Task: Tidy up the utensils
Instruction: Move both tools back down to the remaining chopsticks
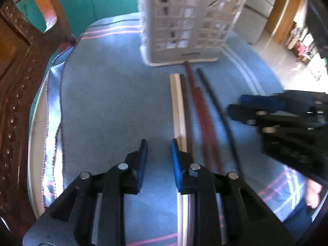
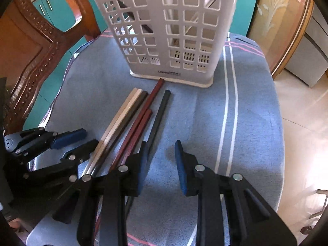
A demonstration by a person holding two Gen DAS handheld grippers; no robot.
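Observation:
Several chopsticks lie side by side on the blue cloth: a pale pair [image 1: 176, 106], a dark brown one, a red pair [image 1: 199, 106] and a black one [image 1: 215, 106]. Their far ends point at a white lattice utensil basket [image 1: 184, 20] that stands upright. My left gripper [image 1: 158, 155] is open over bare cloth, its right finger just beside the pale pair [image 2: 121, 114]. My right gripper [image 2: 162, 160] is open with only cloth between its fingers, to the right of the black chopstick [image 2: 162, 110]. Each gripper shows in the other's view: the right gripper [image 1: 237, 104] and the left gripper [image 2: 88, 138]. The basket [image 2: 170, 32] holds some utensils, unclear through the lattice.
The blue striped cloth [image 2: 246, 123] covers a small rounded table. A carved wooden chair [image 1: 18, 71] stands close on the left, with teal cabinets [image 1: 98, 0] behind. On the right the table edge drops to a tiled floor [image 2: 303, 123].

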